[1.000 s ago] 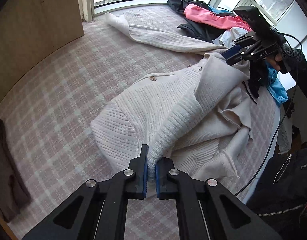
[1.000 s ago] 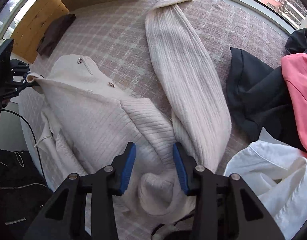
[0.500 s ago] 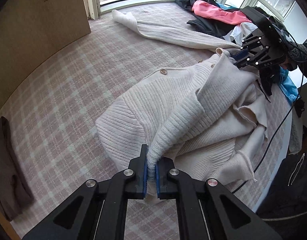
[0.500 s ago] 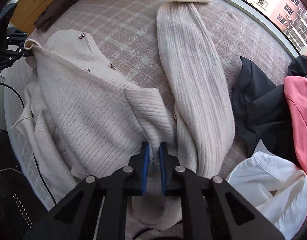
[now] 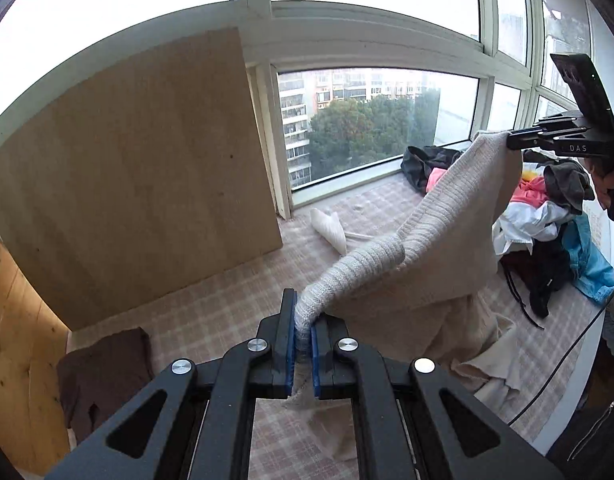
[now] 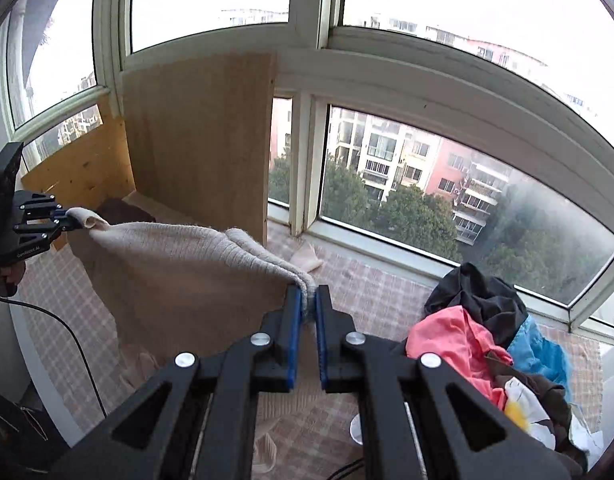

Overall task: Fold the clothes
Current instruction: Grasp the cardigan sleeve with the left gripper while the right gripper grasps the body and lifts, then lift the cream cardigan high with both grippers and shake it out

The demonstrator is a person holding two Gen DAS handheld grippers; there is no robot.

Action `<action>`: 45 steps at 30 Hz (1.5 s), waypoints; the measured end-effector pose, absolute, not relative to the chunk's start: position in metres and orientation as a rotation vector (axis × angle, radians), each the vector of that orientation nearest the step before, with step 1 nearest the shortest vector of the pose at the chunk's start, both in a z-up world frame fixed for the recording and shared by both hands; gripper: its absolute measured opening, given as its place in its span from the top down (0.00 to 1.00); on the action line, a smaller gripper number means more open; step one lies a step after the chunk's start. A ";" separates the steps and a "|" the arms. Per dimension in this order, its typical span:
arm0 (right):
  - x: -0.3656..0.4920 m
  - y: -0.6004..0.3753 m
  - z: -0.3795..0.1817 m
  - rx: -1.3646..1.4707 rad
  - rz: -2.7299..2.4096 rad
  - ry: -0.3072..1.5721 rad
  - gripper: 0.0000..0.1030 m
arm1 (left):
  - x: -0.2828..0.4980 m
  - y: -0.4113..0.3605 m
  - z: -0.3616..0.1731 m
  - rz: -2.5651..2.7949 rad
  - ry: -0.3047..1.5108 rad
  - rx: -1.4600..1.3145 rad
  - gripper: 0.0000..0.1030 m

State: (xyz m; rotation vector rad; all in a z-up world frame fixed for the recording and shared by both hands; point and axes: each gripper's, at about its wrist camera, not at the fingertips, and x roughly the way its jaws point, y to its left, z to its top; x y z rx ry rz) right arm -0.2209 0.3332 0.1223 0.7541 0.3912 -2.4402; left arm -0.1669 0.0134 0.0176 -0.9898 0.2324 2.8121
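Note:
A cream ribbed knit cardigan (image 5: 439,256) hangs in the air, stretched between both grippers. My left gripper (image 5: 303,340) is shut on one corner of it, knit bunched between the blue pads. My right gripper (image 6: 307,308) is shut on the other corner of the cardigan (image 6: 187,272). Each gripper shows in the other's view: the right gripper (image 5: 511,142) at the upper right, the left gripper (image 6: 69,216) at the far left. The cardigan's lower part trails down onto the checked bed cover (image 5: 211,312). One sleeve end (image 5: 329,228) lies near the window.
A pile of mixed clothes (image 6: 483,340), black, pink, blue and white, sits at the right by the window. A dark brown garment (image 5: 103,372) lies at the left. Wooden boards (image 5: 135,176) stand against the window frame. A black cable (image 5: 563,364) hangs off the bed's edge.
The right gripper closed on the cardigan's corner. Both grippers then rose and tilted up, lifting the cardigan off the bed so it hangs stretched between them.

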 end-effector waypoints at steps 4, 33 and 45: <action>-0.183 0.324 0.206 0.516 -2.524 0.363 0.93 | -0.141 0.009 0.108 2.927 0.353 -0.751 0.95; 0.003 0.133 -0.121 1.181 -1.759 0.031 0.82 | -0.003 -0.091 0.066 2.988 0.398 -1.112 0.95; 0.087 0.017 -0.132 0.989 -1.911 0.241 0.58 | -0.011 -0.099 0.084 2.960 0.453 -1.153 0.95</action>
